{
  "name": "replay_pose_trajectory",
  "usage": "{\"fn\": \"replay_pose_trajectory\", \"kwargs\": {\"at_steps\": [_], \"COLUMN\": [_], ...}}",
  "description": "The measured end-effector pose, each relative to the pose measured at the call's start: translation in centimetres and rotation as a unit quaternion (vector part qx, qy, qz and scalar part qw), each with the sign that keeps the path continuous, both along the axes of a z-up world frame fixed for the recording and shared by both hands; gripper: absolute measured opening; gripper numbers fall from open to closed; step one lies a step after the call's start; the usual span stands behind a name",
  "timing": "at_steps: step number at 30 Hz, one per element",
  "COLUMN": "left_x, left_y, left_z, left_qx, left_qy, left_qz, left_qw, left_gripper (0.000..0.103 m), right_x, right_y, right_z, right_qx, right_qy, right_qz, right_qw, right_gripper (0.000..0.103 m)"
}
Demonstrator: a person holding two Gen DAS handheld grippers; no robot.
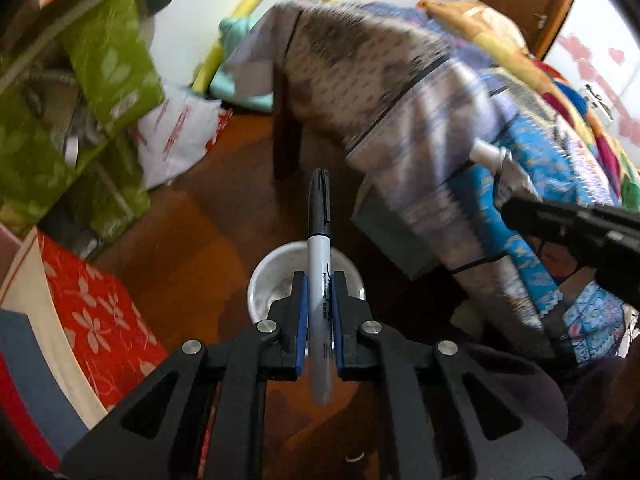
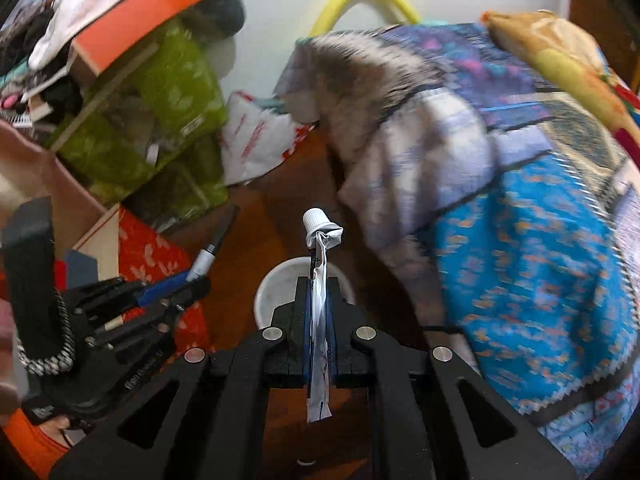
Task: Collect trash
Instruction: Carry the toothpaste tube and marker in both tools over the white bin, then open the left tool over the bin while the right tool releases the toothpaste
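While left claw [image 1: 319, 312] pinches black-capped grey marker [image 1: 319, 264] — right claw [image 2: 319, 308] clamps squeezed-flat white tube [image 2: 320, 276].

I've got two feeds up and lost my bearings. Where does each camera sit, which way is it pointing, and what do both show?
Left wrist: sits behind the left gripper, looking down along its fingers at the wooden floor; it clamps a marker; the right gripper enters at right.
Right wrist: sits behind the right gripper, looking down the same way; it clamps a squeezed tube; the left gripper shows at left.
Shared: the white cup below, the patterned blankets, the green boxes.
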State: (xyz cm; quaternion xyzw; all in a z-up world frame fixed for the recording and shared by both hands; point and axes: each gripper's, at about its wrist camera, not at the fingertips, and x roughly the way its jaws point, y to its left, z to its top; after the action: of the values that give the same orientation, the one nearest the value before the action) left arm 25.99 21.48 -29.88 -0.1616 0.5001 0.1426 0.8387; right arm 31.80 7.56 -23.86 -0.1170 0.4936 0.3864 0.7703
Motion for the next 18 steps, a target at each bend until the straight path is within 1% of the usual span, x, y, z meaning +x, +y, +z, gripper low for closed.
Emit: {"fn": "replay_pose_trajectory", "kwargs": {"at_steps": [4,7,9,11,12,14,16,18], "left_x": [0.3,0.8,1.4,2.2,2.6,3.0,3.0,2.7], "left_y": [1.1,1.7,2.0,2.2,2.2,2.5,2.7,2.9], "left_z": [-1.4,-2.1,-2.4,-2.8,-3.0,-3.2,-3.3,-3.3], "left_qx": [-0.007,-0.011,-0.015,-0.015,-0.006,0.012,0.016,0.010], "left_qy": [0.012,0.015,0.017,0.022,0.030,0.036,0.041,0.043], "left_qz": [0.013,0.018,0.020,0.017,0.016,0.021,0.021,0.025], "left_qw": [0.9998,0.9997,0.9995,0.9995,0.9994,0.9990,0.9988,0.9987], "left_gripper": [0.010,0.010,0.010,0.011,0.012,0.013,0.014,0.016], "right_x": [0.2,0.5,0.7,0.9,0.9,0.8,0.8,0.9], "right_y": [2.8,4.3,5.1,5.2,5.1,4.7,4.5,4.0], "right_z": [-1.2,-1.6,-2.1,-2.4,-2.5,-2.6,-2.6,-2.5], "right_qx": [0.000,-0.001,-0.014,-0.021,-0.018,-0.022,-0.028,-0.028], "right_qy": [0.023,0.021,0.030,0.037,0.034,0.021,0.017,0.018], "right_qz": [0.023,0.034,0.048,0.054,0.051,0.049,0.052,0.051], "right_qw": [0.999,0.999,0.998,0.998,0.998,0.998,0.998,0.998], "right_gripper": [0.006,0.006,0.013,0.041,0.044,0.045,0.045,0.045]}}
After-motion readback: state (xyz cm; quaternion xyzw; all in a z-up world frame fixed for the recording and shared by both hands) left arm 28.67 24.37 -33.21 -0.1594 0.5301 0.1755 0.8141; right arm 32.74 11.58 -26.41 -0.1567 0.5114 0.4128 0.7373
